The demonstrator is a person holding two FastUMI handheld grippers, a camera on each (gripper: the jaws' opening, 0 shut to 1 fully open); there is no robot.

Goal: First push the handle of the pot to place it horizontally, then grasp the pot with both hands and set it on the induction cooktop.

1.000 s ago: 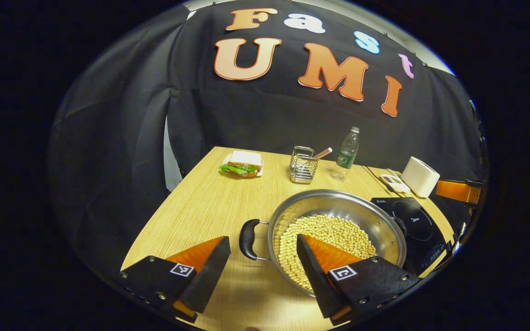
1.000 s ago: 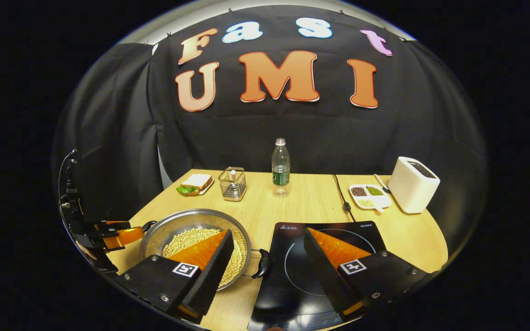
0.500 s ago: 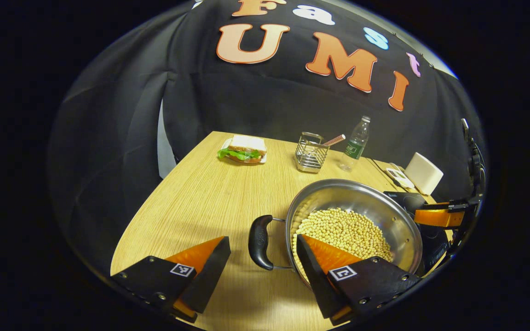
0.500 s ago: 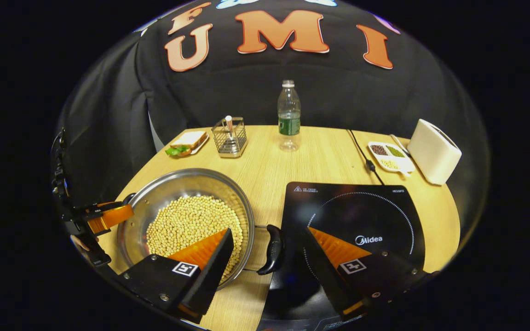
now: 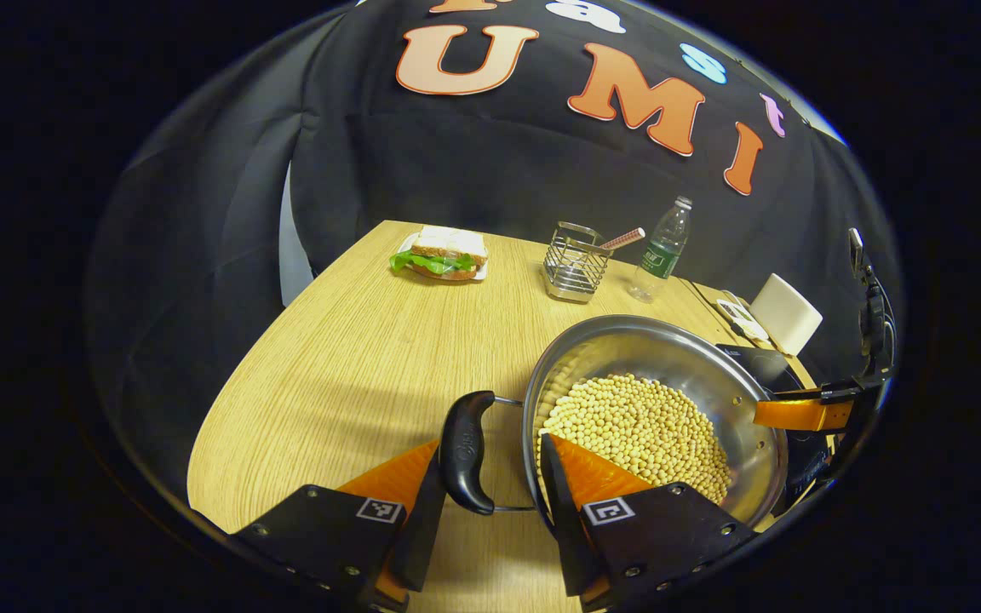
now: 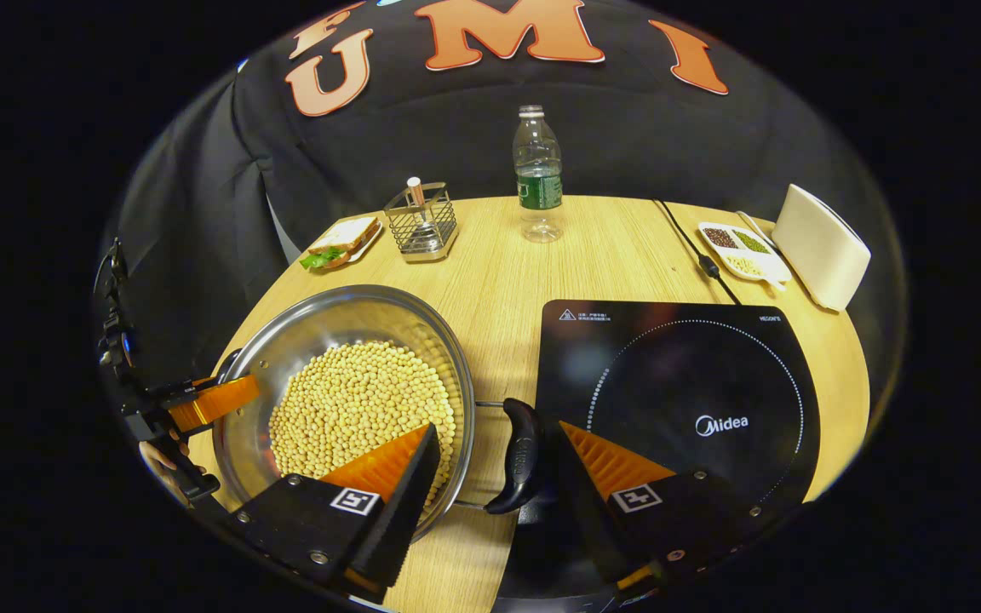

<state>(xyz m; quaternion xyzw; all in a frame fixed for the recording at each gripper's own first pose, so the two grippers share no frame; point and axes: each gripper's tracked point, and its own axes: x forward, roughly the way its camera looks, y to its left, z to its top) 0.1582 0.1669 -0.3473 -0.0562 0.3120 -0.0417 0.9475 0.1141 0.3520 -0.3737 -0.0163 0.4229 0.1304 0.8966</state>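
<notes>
Both grippers [image 5: 486,502] [image 6: 490,502] straddle pot [image 5: 678,358] handles, cooktop [image 6: 678,375] rt view

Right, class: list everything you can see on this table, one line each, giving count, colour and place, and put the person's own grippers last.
pot: one, steel, full of pale beans, left of cooktop
induction cooktop: one, black, right
sandwich: one, far left
wire caddy: one, metal, far side
bottle: one, clear, far middle
divided dish: one, white, far right
white box: one, far right
table: one, wooden
left gripper: open, astride pot's left handle
right gripper: open, astride right handle
</notes>
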